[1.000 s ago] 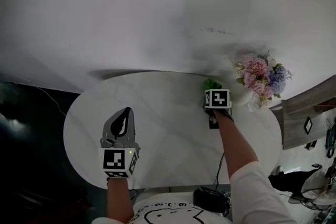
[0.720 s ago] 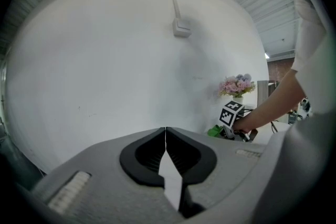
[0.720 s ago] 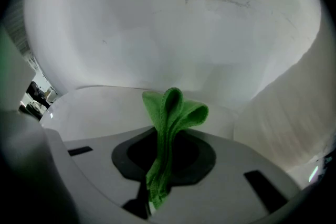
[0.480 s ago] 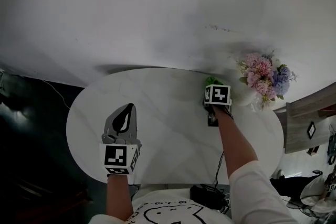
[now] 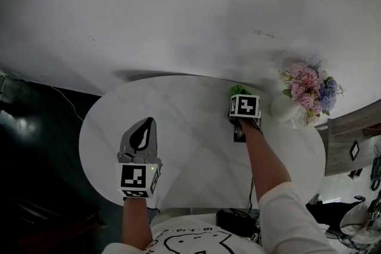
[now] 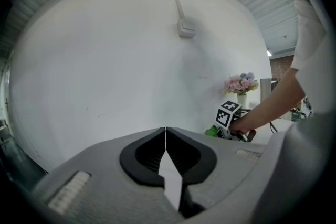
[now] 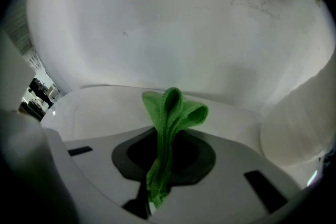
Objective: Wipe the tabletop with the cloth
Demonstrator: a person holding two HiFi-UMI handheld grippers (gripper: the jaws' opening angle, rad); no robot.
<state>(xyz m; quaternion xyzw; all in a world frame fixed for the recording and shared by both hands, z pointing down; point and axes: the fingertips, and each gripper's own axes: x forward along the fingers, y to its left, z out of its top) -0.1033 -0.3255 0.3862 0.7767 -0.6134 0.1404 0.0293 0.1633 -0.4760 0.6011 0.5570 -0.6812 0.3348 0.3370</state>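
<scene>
Head view, with both gripper views. A white oval bench (image 5: 190,157) with faint grey veining fills the middle of the frame and stands against a pale wall (image 5: 178,9). The left hand-held gripper (image 5: 144,123) sits at the lower left of the frame, over the left part of the bench; in the left gripper view its two dark jaws meet along their length with nothing between them. The right hand-held gripper (image 5: 239,96) lies right of centre, at the upper edge of the bench close to the wall, on an outstretched arm (image 5: 265,163) in a white sleeve. Its jaws are clamped on a green cloth (image 7: 170,113), which is folded into a narrow band. A looped bunch of the cloth stands out beyond the jaw tips, and the band's other end hangs toward the bottom of the frame. Whether the cloth touches the bench surface cannot be told. A white vase (image 5: 284,109) holding pink and blue flowers (image 5: 311,91) stands on the bench near the right hand-held gripper, toward the right edge of the frame.
</scene>
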